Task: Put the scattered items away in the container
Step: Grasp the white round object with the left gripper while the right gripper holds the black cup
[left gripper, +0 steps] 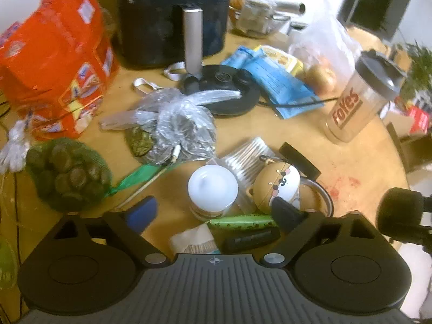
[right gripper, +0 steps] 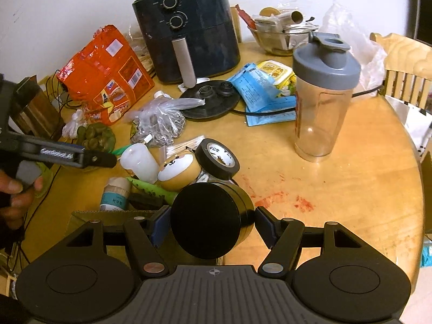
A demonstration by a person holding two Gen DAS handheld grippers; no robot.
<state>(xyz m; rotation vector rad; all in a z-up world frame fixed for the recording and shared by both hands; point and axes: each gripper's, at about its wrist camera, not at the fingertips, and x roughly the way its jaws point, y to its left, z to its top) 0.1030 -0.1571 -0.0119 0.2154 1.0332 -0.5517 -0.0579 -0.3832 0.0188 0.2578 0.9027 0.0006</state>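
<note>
- Hidden behind the black round tin [right gripper: 213, 220]: part of the cardboard container [right gripper: 113, 214], only its edge showing
- Clenched on that tin: right tool [right gripper: 210, 222], pads at both sides
- Released: left tool [left gripper: 213, 212], over white jar [left gripper: 212, 190] and green tube [left gripper: 241, 221] on the bench [left gripper: 310, 140]

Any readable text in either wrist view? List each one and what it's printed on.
"Foyes", roughly, red letters slightly blurred: on the clear shaker bottle.
"GenRobot.ai", white print, last characters soft: on the left gripper.
Two or three Chinese characters, too small to read surely: on the toothpick jar.
Handwriting on the black tape roll: unreadable.
Print on the orange snack bag, blue packets, air fryer dials: too small.
</note>
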